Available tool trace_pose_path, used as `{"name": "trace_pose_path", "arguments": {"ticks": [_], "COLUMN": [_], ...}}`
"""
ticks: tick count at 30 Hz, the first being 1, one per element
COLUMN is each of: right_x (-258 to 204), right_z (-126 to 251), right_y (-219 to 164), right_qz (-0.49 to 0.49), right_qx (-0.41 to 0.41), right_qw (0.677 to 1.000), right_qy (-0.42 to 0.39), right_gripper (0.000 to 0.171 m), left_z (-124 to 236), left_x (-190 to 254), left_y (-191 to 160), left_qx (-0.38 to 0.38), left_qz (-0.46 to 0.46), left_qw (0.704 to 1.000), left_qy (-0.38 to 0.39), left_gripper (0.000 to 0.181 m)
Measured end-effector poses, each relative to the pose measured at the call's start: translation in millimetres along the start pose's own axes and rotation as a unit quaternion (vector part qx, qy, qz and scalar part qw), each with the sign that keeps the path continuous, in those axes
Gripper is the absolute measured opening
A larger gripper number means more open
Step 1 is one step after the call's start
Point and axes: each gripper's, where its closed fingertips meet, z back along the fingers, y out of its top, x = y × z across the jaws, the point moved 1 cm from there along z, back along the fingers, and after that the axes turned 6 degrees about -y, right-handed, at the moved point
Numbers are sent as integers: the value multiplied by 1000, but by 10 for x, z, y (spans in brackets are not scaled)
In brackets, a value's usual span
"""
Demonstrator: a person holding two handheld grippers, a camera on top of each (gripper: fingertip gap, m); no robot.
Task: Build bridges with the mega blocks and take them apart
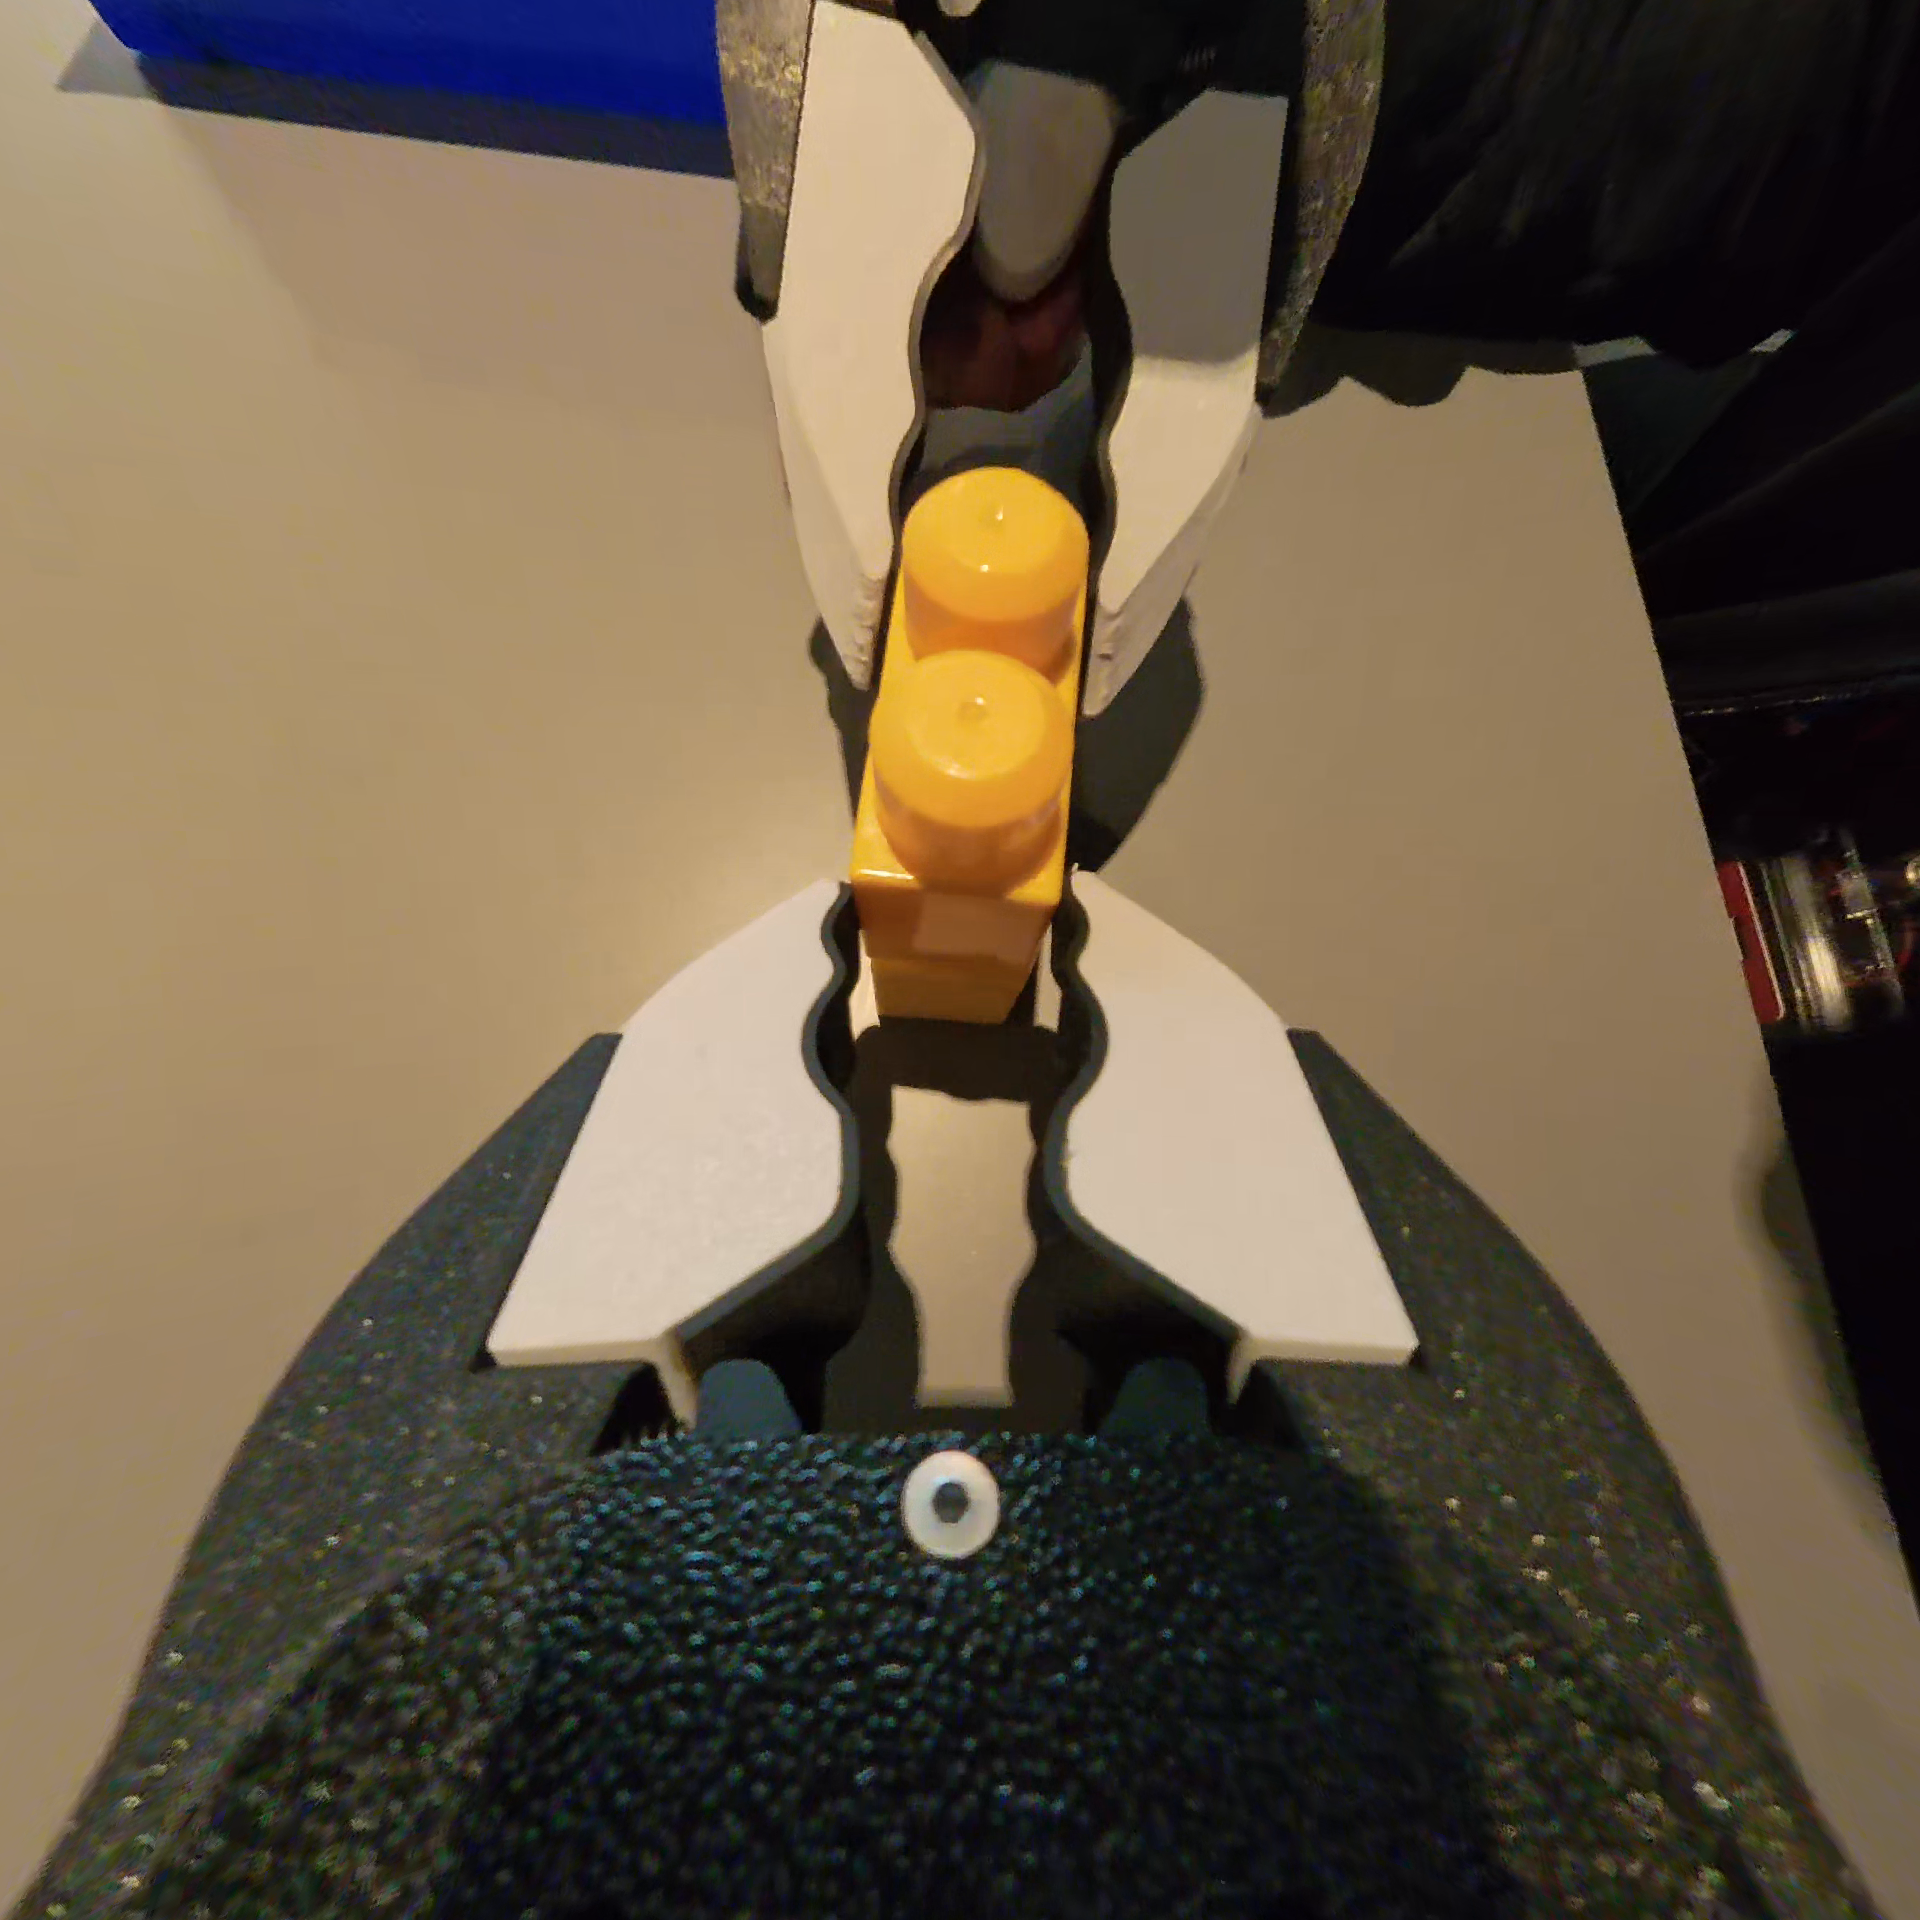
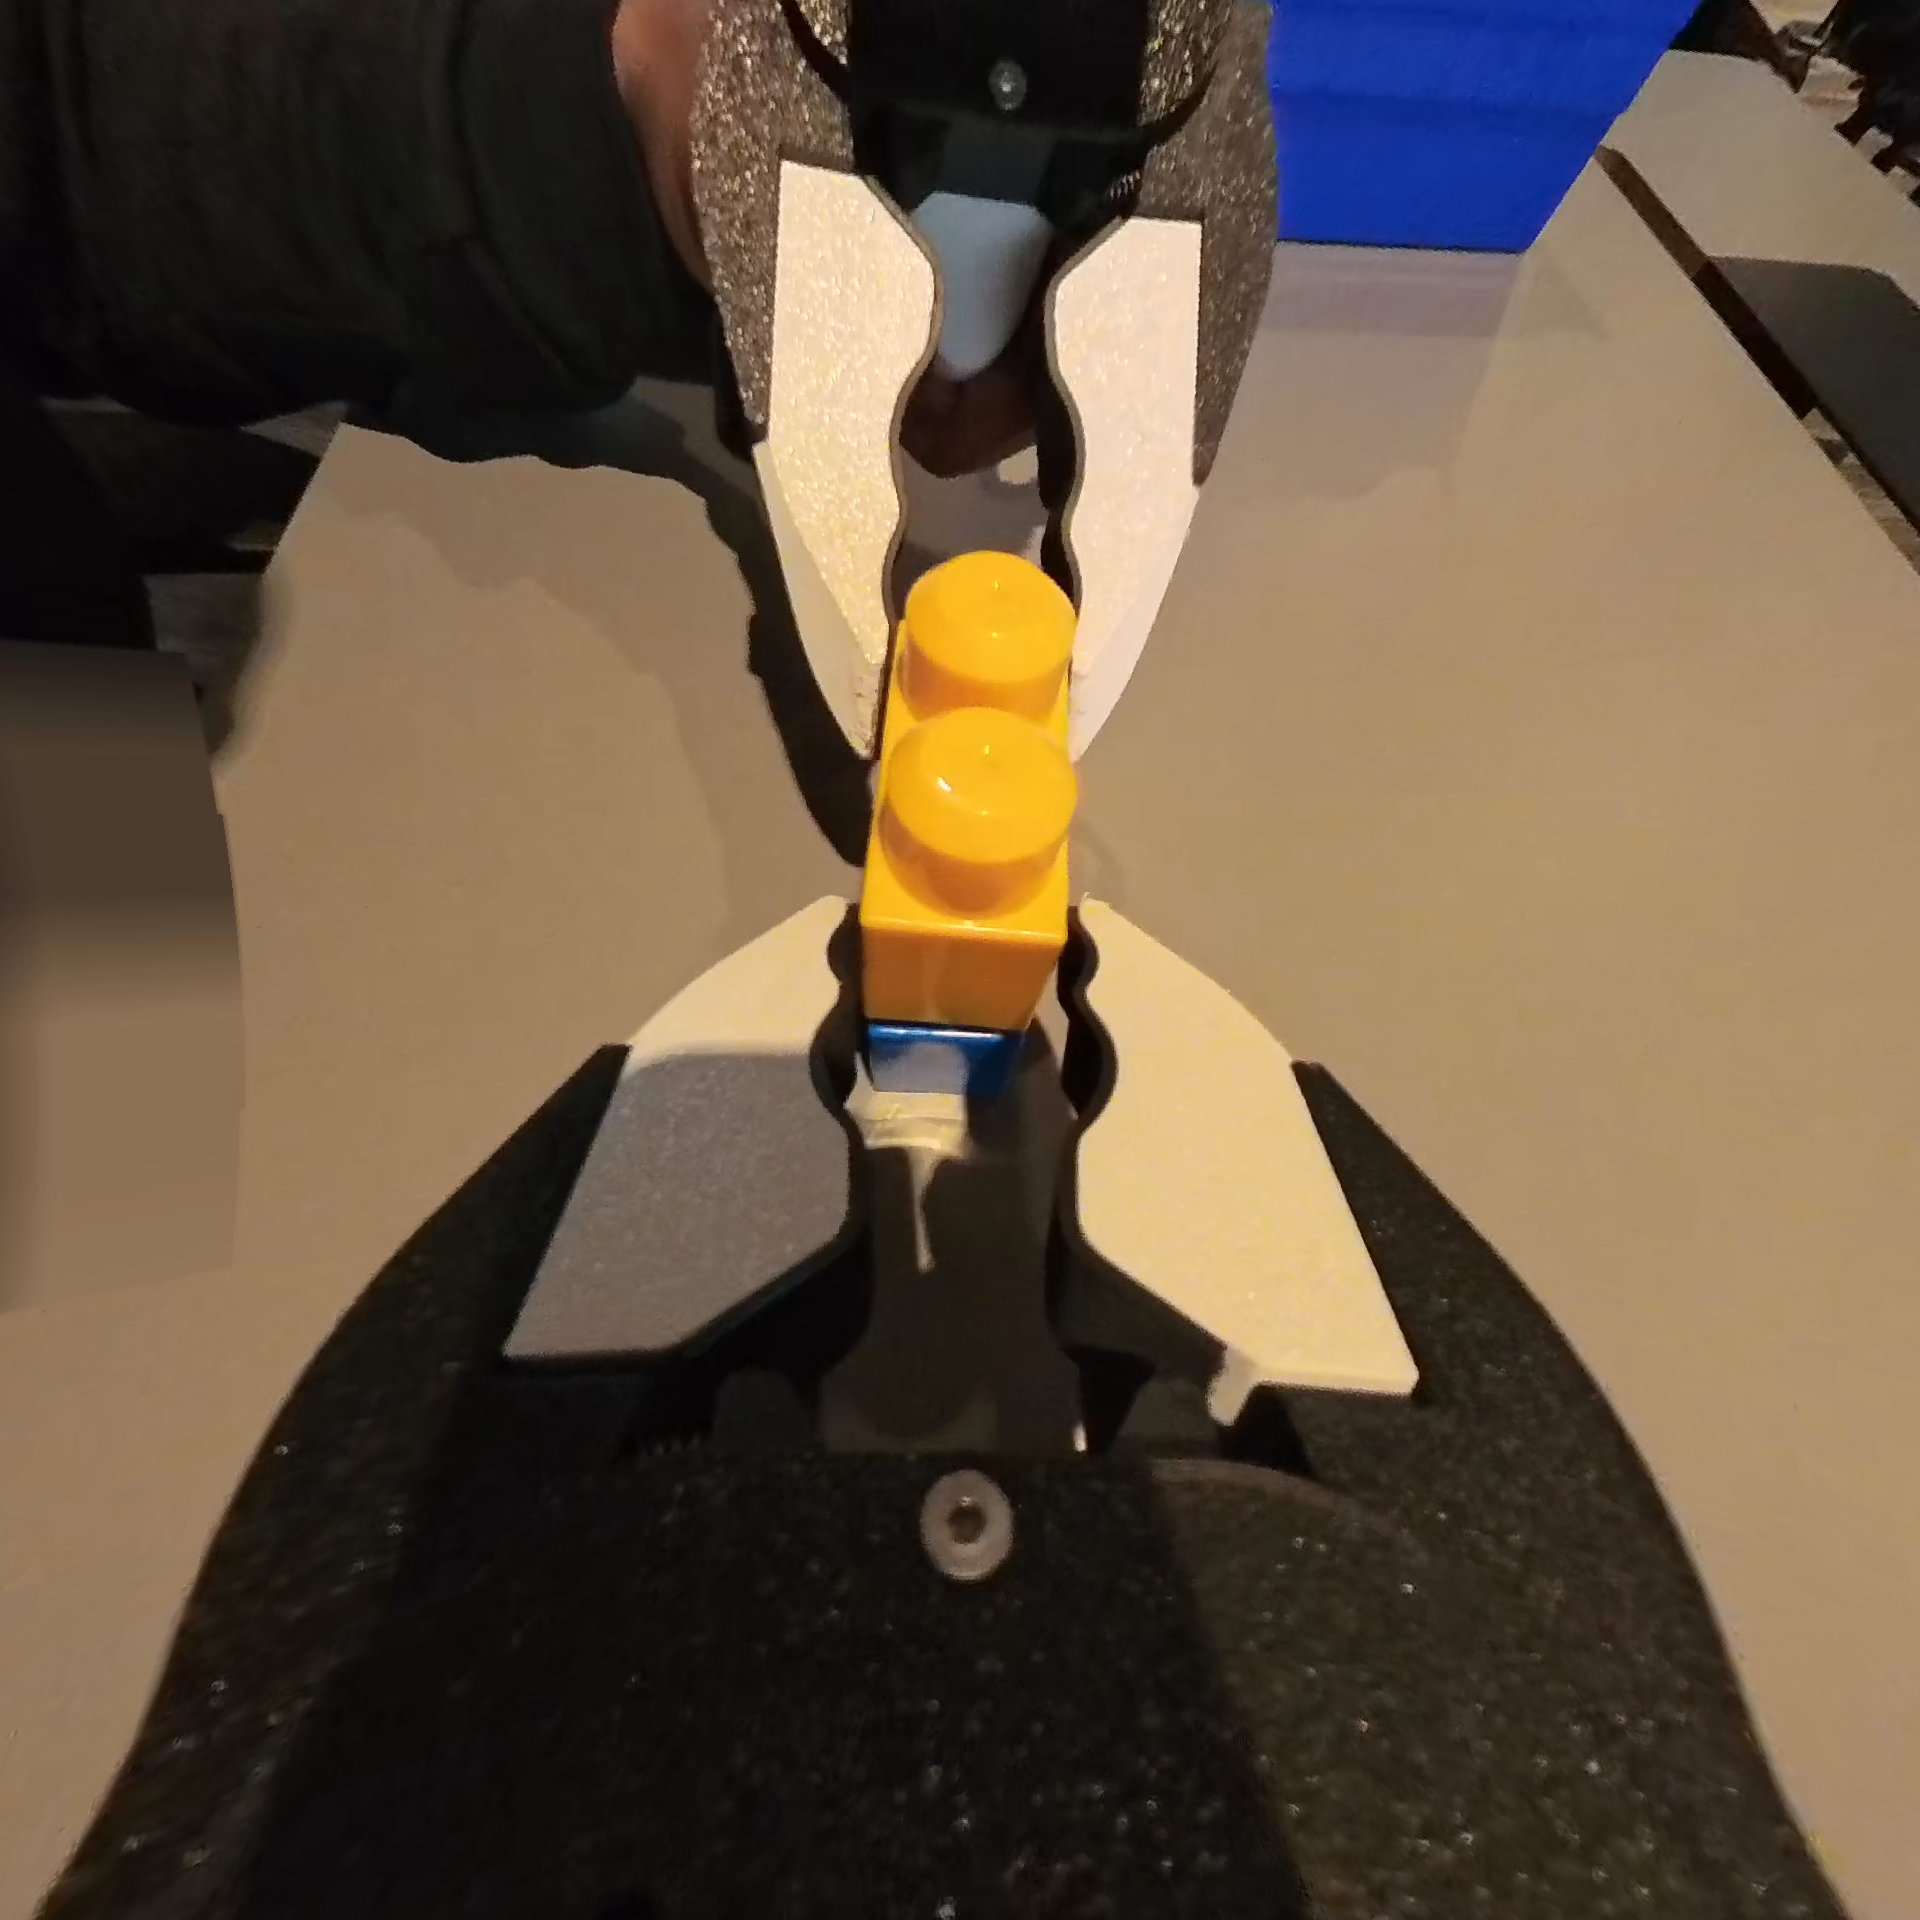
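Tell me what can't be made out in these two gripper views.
- Right wrist view: the blue block under the yellow block is mostly hidden by it.
- Left wrist view: the lower yellow block shows only one end.
- Both views: the blue bin is cut off by the top edge.
- Right wrist view: a smeared patch covers the left side.

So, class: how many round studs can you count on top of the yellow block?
2. On the yellow block, one stud sits nearer the right gripper; the other stud sits nearer the left gripper. None seem hidden.
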Motion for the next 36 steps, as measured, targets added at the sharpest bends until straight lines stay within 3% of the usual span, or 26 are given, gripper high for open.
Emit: {"name": "trace_pose_path", "arguments": {"ticks": [21,22,24,26,36], "right_x": [-5,14,111,106,-19], "right_z": [-34,-29,-4,18,-269], "right_y": [-68,-82,-143,-190,-426], "right_qz": [-39,-42,-41,-49,-28], "right_qx": [9,3,-18,-27,-118], "right_qw": [999,999,999,998,992], "right_qy": [14,10,-24,-18,-31], "right_gripper": [36,38,62,67,38], "left_z": [-49,-49,-47,-45,-48], "left_x": [-24,-27,-26,-26,-25], "left_y": [-55,-53,-54,-55,-54], "left_qx": [-5,-6,-8,-4,-13], "left_qz": [-10,-10,-10,-8,-4], "left_qw": [999,999,999,999,999], "left_qy": [34,38,40,38,47], "left_gripper": [35,35,35,35,35]}}
